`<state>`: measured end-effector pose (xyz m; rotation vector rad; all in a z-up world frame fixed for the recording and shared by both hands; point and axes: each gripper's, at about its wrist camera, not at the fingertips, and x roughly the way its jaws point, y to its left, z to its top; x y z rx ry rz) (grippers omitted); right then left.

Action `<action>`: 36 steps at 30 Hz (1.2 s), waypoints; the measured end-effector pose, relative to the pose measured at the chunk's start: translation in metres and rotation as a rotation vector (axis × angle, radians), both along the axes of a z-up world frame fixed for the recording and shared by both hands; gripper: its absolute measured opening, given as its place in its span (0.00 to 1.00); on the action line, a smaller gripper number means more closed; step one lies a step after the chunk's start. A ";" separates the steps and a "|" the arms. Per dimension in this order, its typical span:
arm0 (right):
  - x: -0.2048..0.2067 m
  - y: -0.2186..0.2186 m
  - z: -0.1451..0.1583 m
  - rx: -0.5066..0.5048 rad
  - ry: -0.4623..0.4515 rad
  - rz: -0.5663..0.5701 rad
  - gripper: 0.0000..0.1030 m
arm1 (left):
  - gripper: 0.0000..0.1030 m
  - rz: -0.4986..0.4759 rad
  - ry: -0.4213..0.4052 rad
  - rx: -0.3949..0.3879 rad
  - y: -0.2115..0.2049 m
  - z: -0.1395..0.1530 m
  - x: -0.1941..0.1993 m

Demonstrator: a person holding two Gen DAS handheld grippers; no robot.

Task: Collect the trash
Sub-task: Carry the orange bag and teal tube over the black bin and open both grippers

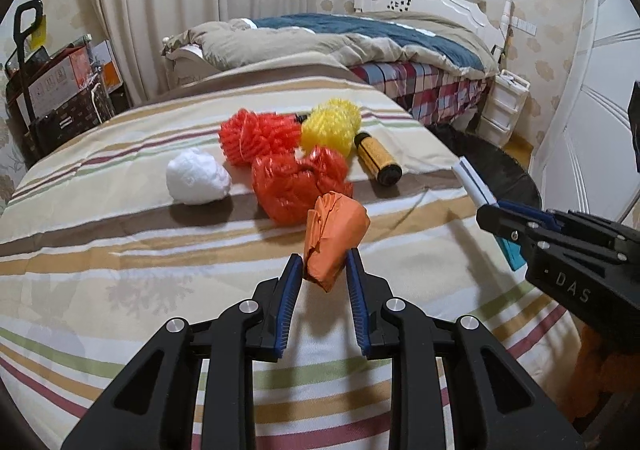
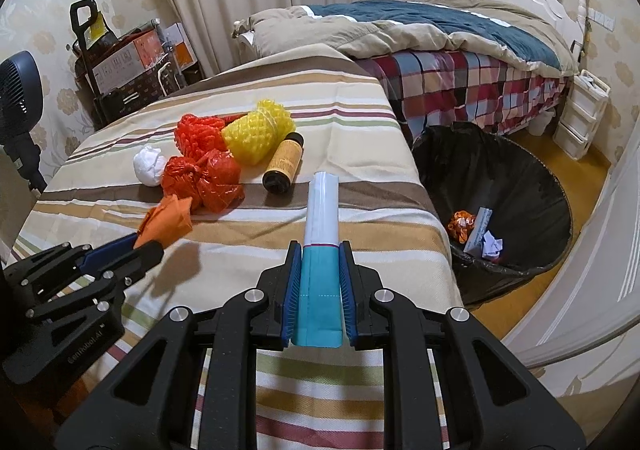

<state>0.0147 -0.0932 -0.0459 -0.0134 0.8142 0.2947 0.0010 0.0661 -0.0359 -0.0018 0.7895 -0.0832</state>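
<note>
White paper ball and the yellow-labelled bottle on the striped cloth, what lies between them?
In the left wrist view, a crumpled red plastic bag lies between the white paper ball and the bottle.

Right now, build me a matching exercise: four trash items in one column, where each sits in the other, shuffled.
Items:
1. orange paper wad
2. teal and white carton
3. white paper ball
4. brown bottle

Places:
A. lying on its side on the striped cloth, beside the yellow foam net
B. clamped in the left gripper
C. resting on the cloth at the left end of the pile
D. clamped in the right gripper

Pairs: 1-B, 2-D, 3-C, 4-A
</note>
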 end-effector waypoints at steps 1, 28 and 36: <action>0.000 -0.001 0.001 -0.001 -0.003 -0.002 0.18 | 0.25 0.003 -0.006 -0.001 0.000 0.002 0.001; 0.037 -0.090 0.031 -0.008 -0.110 -0.226 0.18 | 0.25 -0.106 -0.115 0.020 -0.082 0.022 0.066; 0.058 -0.119 0.028 -0.017 -0.121 -0.288 0.18 | 0.25 -0.134 -0.112 0.028 -0.112 0.021 0.093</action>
